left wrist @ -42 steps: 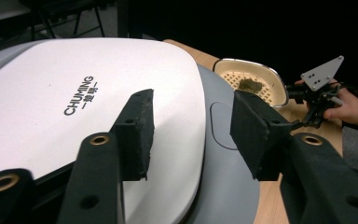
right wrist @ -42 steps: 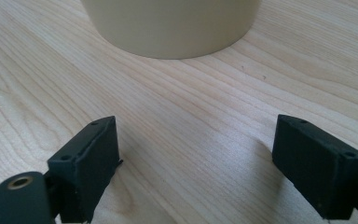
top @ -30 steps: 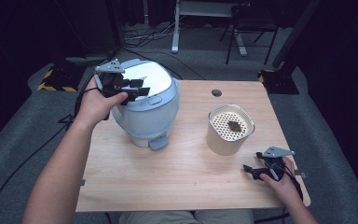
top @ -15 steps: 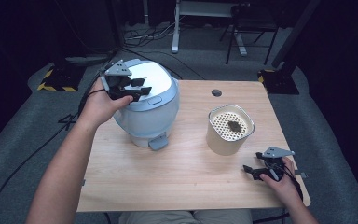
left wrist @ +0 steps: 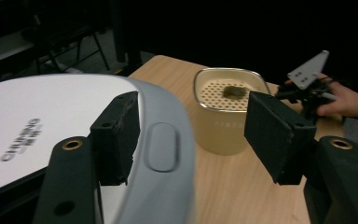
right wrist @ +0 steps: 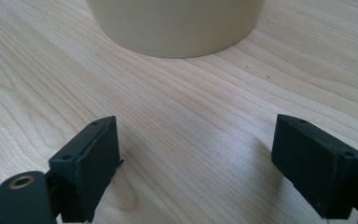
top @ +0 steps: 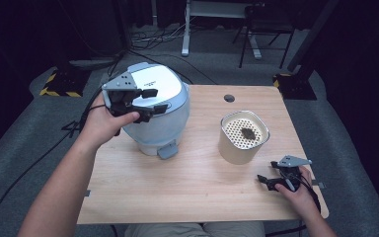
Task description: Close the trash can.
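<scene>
A light-blue rice cooker (top: 160, 116) with a white lid (left wrist: 42, 121) stands on the left of the wooden table (top: 202, 197). My left gripper (top: 155, 100) hovers over the lid's front edge. Its jaws have just been opening and stand open (left wrist: 191, 116), with the lid's oval button (left wrist: 161, 147) below the gap and nothing pressed between the pads. A cream pot (top: 243, 138) right of centre holds a perforated tray with a small dark lump (top: 249, 133) on it. My right gripper (top: 265, 180) rests open (right wrist: 196, 154) on the table, pointing at the pot's base (right wrist: 177, 23).
A round cable hole (top: 229, 98) sits near the table's far edge. Beyond the table the grey floor carries cables (top: 153, 42), a white stand (top: 185, 29), chair legs (top: 271, 44) and a yellow-black striped block (top: 59, 86). Bare wood lies between cooker and pot.
The left hand has slid a little rightward and nearer across the cooker lid, and its jaws stand wider apart than before. The right hand and the pot have not moved.
</scene>
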`<state>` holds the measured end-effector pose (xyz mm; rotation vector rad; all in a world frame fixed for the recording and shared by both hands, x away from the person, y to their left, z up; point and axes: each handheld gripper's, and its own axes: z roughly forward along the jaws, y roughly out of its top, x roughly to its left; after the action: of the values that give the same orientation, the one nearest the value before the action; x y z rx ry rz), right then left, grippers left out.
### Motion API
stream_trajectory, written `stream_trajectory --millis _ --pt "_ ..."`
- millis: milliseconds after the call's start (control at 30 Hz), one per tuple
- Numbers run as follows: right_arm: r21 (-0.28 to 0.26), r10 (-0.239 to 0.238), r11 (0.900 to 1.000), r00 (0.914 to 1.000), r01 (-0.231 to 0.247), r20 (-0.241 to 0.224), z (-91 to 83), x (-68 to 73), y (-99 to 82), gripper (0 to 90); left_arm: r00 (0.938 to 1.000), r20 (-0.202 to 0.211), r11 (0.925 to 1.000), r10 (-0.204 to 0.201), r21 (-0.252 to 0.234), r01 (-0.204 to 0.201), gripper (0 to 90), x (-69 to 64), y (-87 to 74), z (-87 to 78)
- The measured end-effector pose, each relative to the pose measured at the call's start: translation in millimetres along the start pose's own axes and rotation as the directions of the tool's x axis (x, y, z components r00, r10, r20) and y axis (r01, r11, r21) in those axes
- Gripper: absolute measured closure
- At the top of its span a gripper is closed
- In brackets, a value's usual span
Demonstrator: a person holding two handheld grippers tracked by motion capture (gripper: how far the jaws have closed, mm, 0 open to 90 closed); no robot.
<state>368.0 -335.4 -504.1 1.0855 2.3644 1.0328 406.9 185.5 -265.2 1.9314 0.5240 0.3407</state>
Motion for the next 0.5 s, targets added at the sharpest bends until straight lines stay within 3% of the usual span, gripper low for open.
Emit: stream_trajectory --millis 33,133,200,333,500 --pt "0.0 0.0 1.0 1.0 0.0 0.0 0.0 0.0 0.0 15.3 1.0 0.0 1.0 0.0 0.0 0.0 36.7 0.0 0.0 0.0" --pt "0.0 0.0 1.0 1.0 0.0 0.001 0.2 0.3 0.2 15.3 0.9993 0.018 0.9995 0.031 -0.005 -0.031 36.4 -22.1 -6.0 -5.1" --pt "0.0 0.001 1.0 1.0 -0.001 0.002 0.2 0.4 0.2 15.3 0.9993 0.018 0.9995 0.032 -0.004 -0.032 36.3 -27.3 -8.9 -6.4" --pt "-0.001 -0.001 1.0 1.0 0.001 -0.001 0.2 0.7 0.1 15.3 0.9987 0.01 0.9982 0.049 0.034 -0.049 34.7 -45.2 -25.1 -6.2" --pt "0.001 -0.003 1.0 1.0 0.003 -0.001 0.1 0.8 0.0 15.3 0.9989 0.023 0.9974 0.041 0.058 -0.042 33.2 -56.8 -42.3 -1.2"
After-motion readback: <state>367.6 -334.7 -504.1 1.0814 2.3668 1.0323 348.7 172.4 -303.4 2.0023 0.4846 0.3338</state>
